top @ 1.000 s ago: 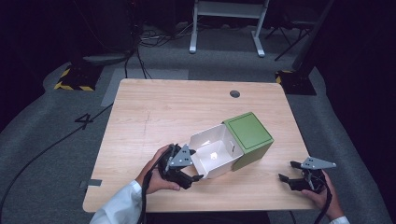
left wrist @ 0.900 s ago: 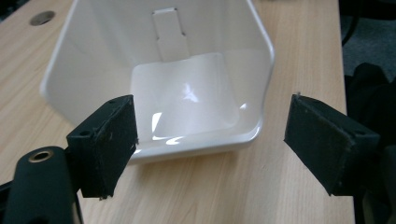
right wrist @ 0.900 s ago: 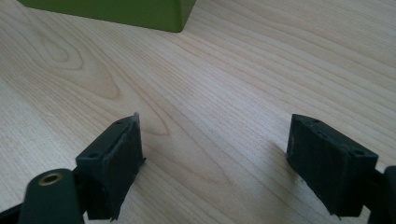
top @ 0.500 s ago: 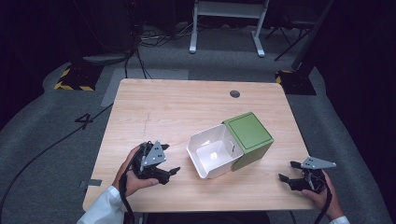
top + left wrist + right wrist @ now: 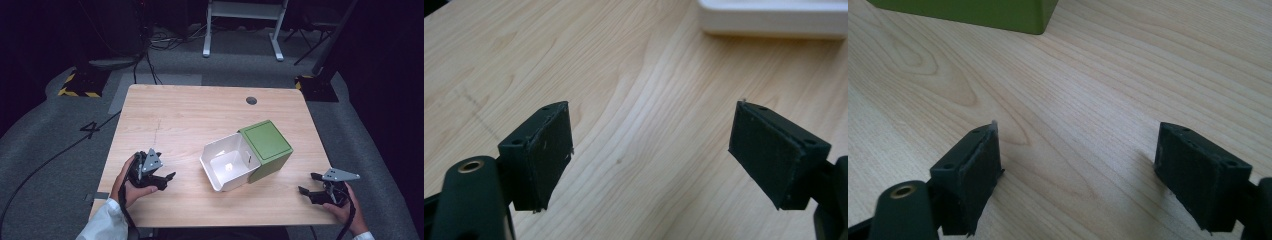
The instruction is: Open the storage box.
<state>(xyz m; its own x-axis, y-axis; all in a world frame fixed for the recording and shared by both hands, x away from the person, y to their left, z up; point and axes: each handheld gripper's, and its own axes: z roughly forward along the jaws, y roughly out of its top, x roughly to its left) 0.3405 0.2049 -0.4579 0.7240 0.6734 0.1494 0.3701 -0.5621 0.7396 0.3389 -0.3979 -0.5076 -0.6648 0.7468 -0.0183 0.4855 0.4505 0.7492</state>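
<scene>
A light wooden counter (image 5: 190,120) carries a box lying on its side near the middle, slightly toward 4 o'clock. The box has a white open tub (image 5: 229,161) whose mouth faces up and toward 7 o'clock, and a green lid section (image 5: 266,144) joined at its 2 o'clock side. Something small and pale lies inside the tub; what it is cannot be told.

The left claw (image 5: 167,180) rests at about 8 o'clock on the counter, held in the person's left hand (image 5: 131,186), which comes out of a white sleeve (image 5: 102,224). Its jaws stand wide apart with nothing between them, pointing toward the tub and well apart from it. In the left gripper view the claw (image 5: 651,152) shows bare wood grain between its two black pads, and a white edge of the tub (image 5: 774,17) lies at the top right.

The right claw (image 5: 307,184) sits at about 4 o'clock near the counter's front edge, held in the right hand (image 5: 345,207), jaws spread and empty, pointing toward 9 o'clock. In the right gripper view the claw (image 5: 1078,172) frames bare wood, and the green lid section (image 5: 978,12) shows at the top left, apart from the jaws.

A small dark round grommet (image 5: 251,100) sits at the counter's far side, about 1 o'clock. Cables (image 5: 150,45) trail across the grey floor beyond.
</scene>
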